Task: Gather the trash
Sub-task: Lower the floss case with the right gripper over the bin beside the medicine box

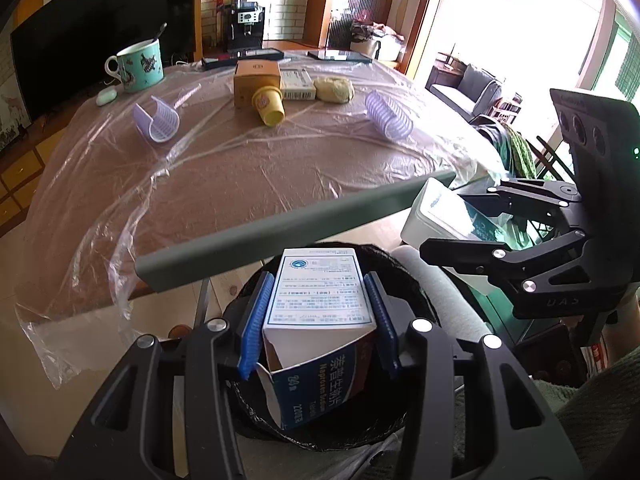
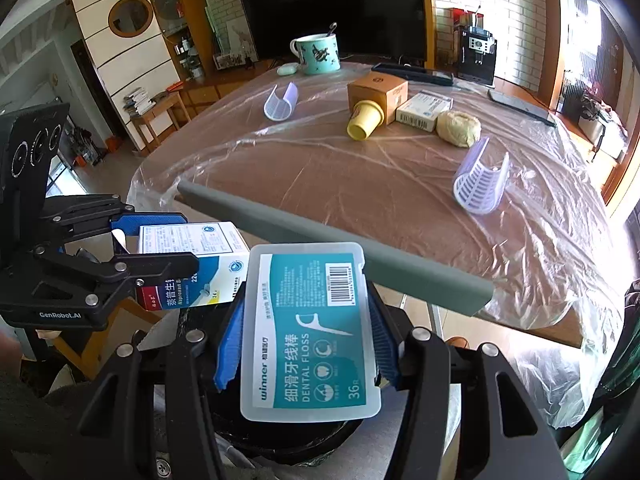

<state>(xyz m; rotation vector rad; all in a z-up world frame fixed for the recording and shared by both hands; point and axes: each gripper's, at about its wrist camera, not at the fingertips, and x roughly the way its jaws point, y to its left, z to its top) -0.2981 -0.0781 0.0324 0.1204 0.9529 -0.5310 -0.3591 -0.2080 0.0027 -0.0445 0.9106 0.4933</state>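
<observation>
My left gripper is shut on a white and blue medicine box, held over a bin lined with a black bag. It also shows in the right wrist view, holding the medicine box. My right gripper is shut on a teal dental floss case, above the black bin. In the left wrist view the right gripper holds the floss case just right of the bin.
A table under clear plastic sheet carries a yellow paper cup, brown box, white box, crumpled wad, two purple clips, and a teal mug. A grey bar crosses ahead.
</observation>
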